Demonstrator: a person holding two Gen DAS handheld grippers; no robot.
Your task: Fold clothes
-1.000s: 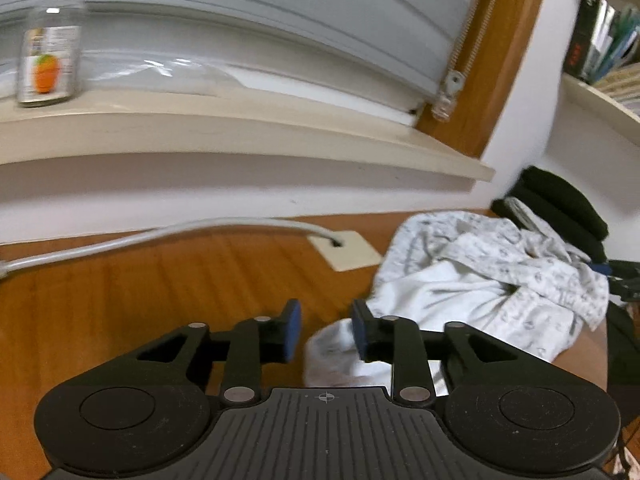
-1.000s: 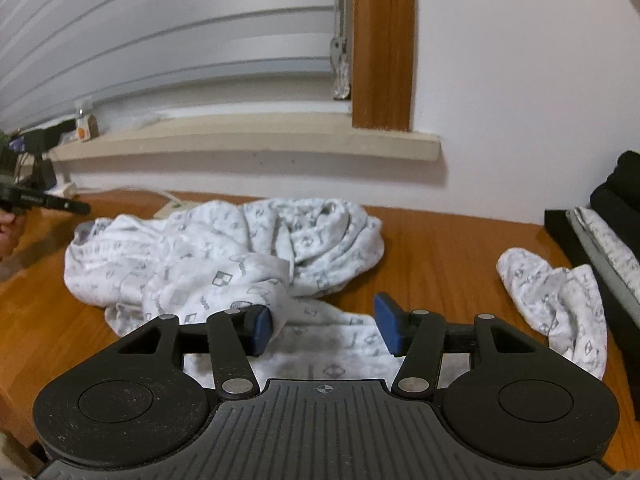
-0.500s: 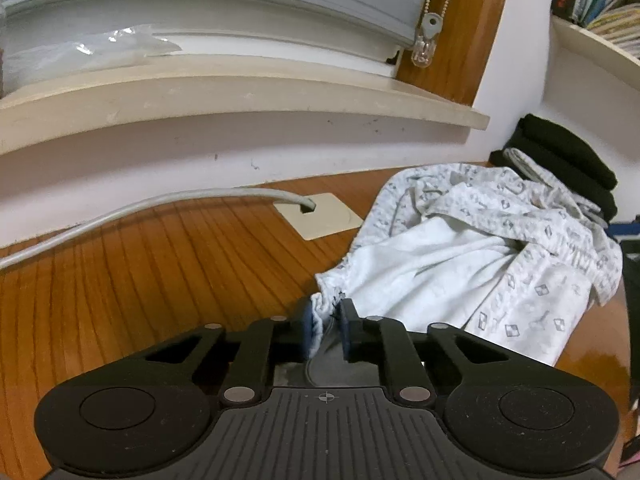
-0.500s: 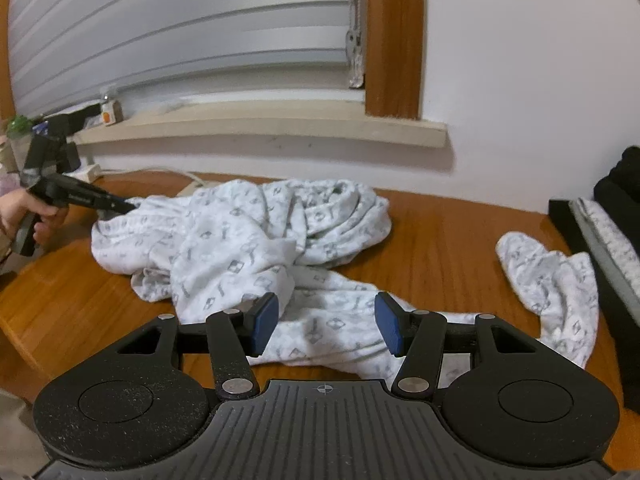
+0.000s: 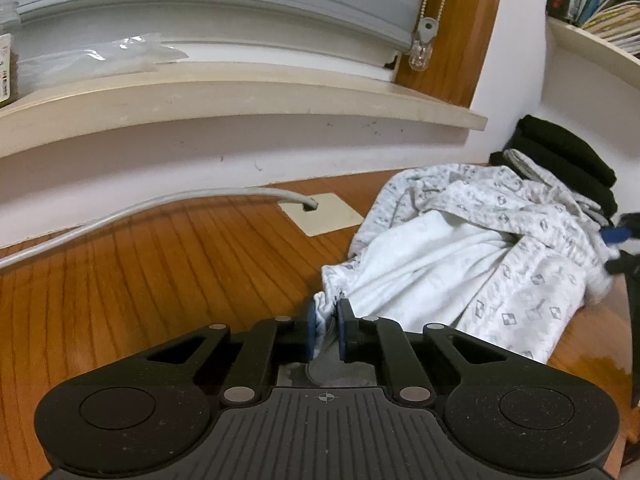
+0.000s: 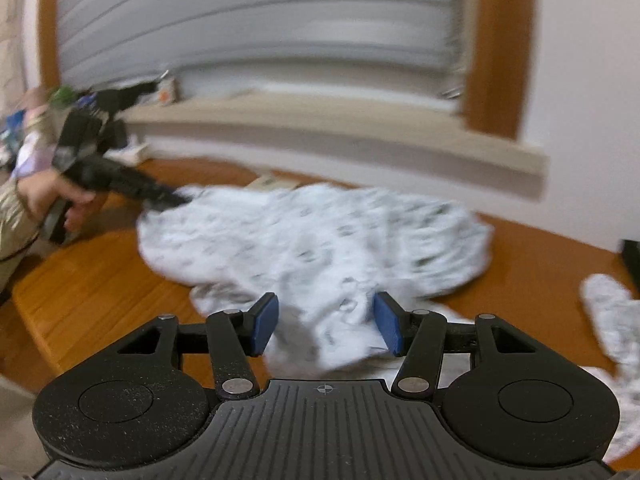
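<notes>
A white patterned garment (image 5: 472, 256) lies crumpled on the wooden table (image 5: 160, 272). My left gripper (image 5: 326, 330) is shut on a gathered edge of it at its near left corner. In the right wrist view the same garment (image 6: 320, 240) spreads across the table, blurred. My right gripper (image 6: 326, 326) is open just above the garment's near edge, with cloth showing between the blue pads. The left gripper (image 6: 168, 200) shows there at the garment's far left edge, held in a hand.
A stack of dark folded clothes (image 5: 560, 160) sits at the far right by the wall. A grey cable (image 5: 160, 204) runs into a beige floor plate (image 5: 320, 214). A window sill (image 5: 240, 100) overhangs the table. A second patterned piece (image 6: 612, 320) lies at the right.
My left gripper closed on the garment's edge and still holds it. My right gripper swung left and lower over the garment, staying open; its view is now blurred by motion.
</notes>
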